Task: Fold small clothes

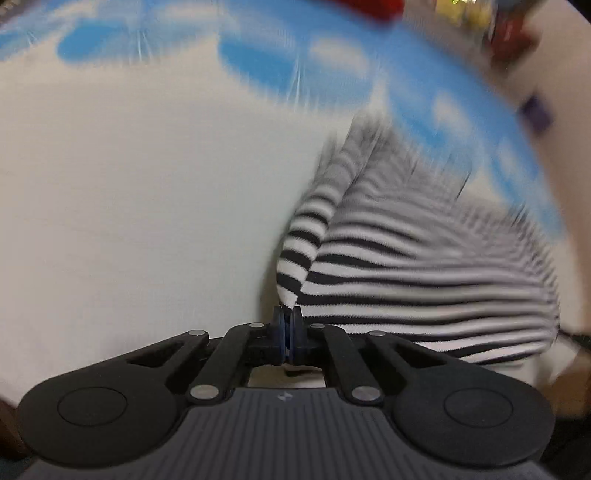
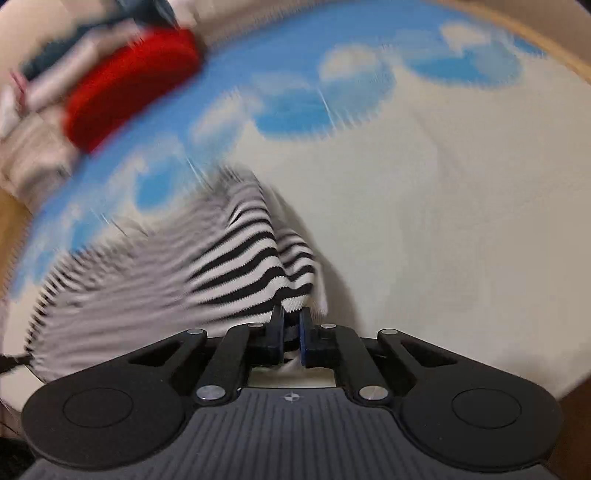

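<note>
A small black-and-white striped garment (image 1: 424,280) lies on a white cloth with blue cloud shapes (image 1: 129,206). In the left wrist view my left gripper (image 1: 288,317) is shut on the garment's near left corner, where a narrow sleeve-like fold ends between the pads. In the right wrist view the same striped garment (image 2: 236,266) spreads to the left, and my right gripper (image 2: 291,319) is shut on its near right corner, with striped fabric pinched between the blue pads. Both views are blurred by motion.
A red folded item (image 2: 129,92) lies at the far left on the cloud cloth (image 2: 443,203), with pale, blurred things behind it. A wooden edge (image 2: 546,51) shows at the far right. Blurred colourful objects (image 1: 480,18) sit beyond the cloth.
</note>
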`<state>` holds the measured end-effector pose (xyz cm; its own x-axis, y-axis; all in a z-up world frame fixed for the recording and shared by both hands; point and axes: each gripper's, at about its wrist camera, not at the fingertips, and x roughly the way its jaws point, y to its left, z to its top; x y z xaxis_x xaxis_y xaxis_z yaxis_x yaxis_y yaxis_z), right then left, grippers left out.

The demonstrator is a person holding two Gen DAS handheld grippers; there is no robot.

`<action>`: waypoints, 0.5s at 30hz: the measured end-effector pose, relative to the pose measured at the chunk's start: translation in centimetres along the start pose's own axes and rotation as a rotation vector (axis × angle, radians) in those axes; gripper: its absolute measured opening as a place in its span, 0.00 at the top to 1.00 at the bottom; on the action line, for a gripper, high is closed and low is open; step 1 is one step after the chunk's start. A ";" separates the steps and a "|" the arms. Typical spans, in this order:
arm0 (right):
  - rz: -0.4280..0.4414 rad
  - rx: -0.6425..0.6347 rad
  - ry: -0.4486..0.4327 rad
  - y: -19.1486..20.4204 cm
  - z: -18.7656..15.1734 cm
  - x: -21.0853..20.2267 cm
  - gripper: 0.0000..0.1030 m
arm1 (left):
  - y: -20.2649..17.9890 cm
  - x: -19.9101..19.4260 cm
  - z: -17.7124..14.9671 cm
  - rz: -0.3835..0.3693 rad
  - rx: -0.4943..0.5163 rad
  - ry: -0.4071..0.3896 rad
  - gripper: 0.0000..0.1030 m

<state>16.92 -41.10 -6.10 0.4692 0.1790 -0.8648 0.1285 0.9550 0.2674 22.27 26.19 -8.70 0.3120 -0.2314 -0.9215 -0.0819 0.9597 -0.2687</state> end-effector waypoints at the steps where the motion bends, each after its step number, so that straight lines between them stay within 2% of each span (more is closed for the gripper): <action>1: -0.051 -0.017 0.054 -0.2 -0.3 1.0 1.00 | -0.7 1.1 -0.5 0.044 0.049 0.058 0.99; 2: -0.065 -0.015 0.100 -0.5 -0.6 1.8 1.00 | -1.3 2.1 -1.0 0.094 0.095 0.104 0.98; 3: -0.057 -0.021 0.125 -0.6 -0.9 2.2 1.00 | -1.7 2.5 -1.2 0.114 0.114 0.123 0.98; 6: -0.042 -0.076 0.089 0.0 -0.8 1.7 1.00 | -2.1 1.8 -0.8 0.091 0.115 0.083 0.90; 8: -0.061 -0.055 0.029 -0.3 -0.5 0.7 0.99 | -1.4 0.2 -0.2 0.076 0.062 -0.009 0.61; 9: -0.058 -0.033 -0.013 -0.5 -0.1 0.1 0.98 | -1.1 -0.4 0.2 0.062 0.029 -0.047 0.59; 10: -0.047 -0.013 -0.052 -0.7 0.3 -0.4 0.91 | -0.8 -0.9 0.6 0.049 -0.006 -0.076 0.59; 11: -0.037 0.007 -0.102 -0.8 0.5 -1.0 0.77 | -0.6 -1.2 1.0 0.041 -0.039 -0.101 0.59; 13: -0.033 0.012 -0.181 -0.5 1.1 -1.7 0.62 | -1.0 -1.6 1.7 0.045 -0.059 -0.146 0.59; 15: -0.047 -0.004 -0.236 0.3 1.7 -1.8 0.61 | -2.3 -1.9 2.5 0.055 -0.041 -0.194 0.59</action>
<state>17.66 -41.52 -3.75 0.6538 0.0749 -0.7530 0.1516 0.9619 0.2273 24.19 24.80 -5.64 0.4818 -0.1405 -0.8649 -0.1412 0.9617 -0.2348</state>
